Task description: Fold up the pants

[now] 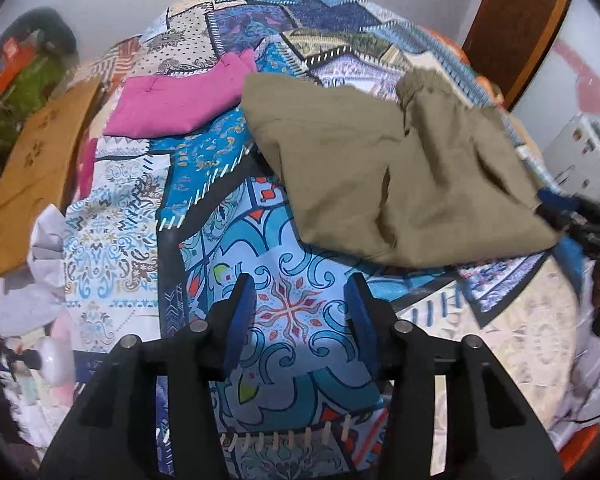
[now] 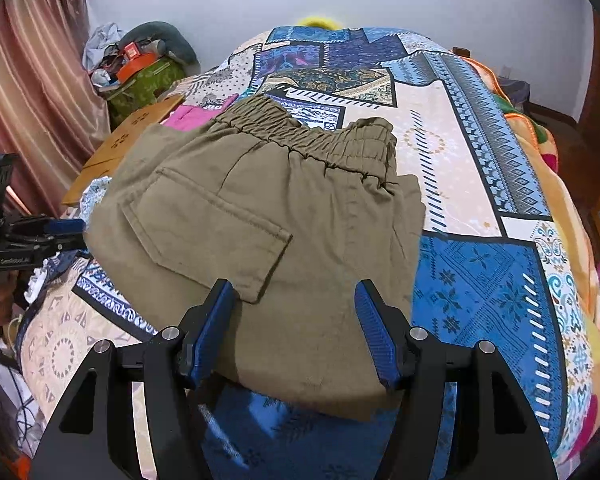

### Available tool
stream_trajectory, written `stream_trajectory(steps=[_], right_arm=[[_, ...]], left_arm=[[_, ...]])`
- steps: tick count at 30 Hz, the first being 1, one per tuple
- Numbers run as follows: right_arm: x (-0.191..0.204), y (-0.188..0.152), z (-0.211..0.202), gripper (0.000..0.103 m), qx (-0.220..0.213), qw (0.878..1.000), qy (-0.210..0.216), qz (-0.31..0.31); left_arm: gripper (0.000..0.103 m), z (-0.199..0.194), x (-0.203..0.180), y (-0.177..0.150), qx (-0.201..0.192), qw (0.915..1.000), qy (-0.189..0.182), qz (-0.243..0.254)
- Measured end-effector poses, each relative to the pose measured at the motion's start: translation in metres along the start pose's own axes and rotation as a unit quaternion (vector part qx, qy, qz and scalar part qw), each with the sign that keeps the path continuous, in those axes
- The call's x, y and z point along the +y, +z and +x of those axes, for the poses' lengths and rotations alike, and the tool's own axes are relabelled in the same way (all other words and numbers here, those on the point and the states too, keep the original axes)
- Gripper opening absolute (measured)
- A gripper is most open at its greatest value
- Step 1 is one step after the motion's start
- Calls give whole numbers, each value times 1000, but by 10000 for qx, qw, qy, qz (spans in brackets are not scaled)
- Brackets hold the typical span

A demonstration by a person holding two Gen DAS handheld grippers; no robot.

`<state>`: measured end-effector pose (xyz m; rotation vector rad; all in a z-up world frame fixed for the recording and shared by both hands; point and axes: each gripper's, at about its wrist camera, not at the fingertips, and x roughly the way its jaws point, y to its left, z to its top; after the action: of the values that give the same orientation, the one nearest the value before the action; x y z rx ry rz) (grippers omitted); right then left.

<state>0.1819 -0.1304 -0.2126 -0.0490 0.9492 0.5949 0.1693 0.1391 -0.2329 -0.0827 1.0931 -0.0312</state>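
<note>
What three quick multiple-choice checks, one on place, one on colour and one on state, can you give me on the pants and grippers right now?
1. Where do the olive pants lie?
A. On the patterned bedspread
B. On the floor
C. Over a chair back

2. What colour is the folded garment beyond the pants?
A. White
B. Pink
C. Black

3. How does the right gripper stand?
A. Shut on the waistband
B. Shut on the bedspread
C. Open, gripping nothing

Answers:
1 A: both views show the pants lying on the blue patchwork cover.
2 B: the left wrist view shows a pink piece lying on the cover past the pants.
3 C: its blue fingers are spread wide over the lower part of the pants, with nothing pinched between them; the left gripper is open too, over bare bedspread.
</note>
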Motion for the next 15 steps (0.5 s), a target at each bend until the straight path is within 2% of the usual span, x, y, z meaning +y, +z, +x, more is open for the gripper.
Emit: stream_trajectory(steps=[4,6,9,11,13,15], right_arm=[[0,0,1,59,5,10000,-15,17],[0,0,1,59,0,10000,-23,25],[0,-2,1,59,-21,10000,-4,51],[-1,-2,0,59,-23,10000,8,66],[-1,-2,0,59,-28,10000,11,52],[-2,-3,1,59,-33,10000,45,59]], left_arm=[[48,-9,5,18,-221,9997,84,-87],[48,-4,10,30,-205,9993,-153,-262],[48,13,8,40,109,9983,-505,-280],[48,28,-1,36,329,9985,-422,-115],[50,29,-7,27,156,9997,-206,10],[50,26,-6,23,70,9998,176,-2]])
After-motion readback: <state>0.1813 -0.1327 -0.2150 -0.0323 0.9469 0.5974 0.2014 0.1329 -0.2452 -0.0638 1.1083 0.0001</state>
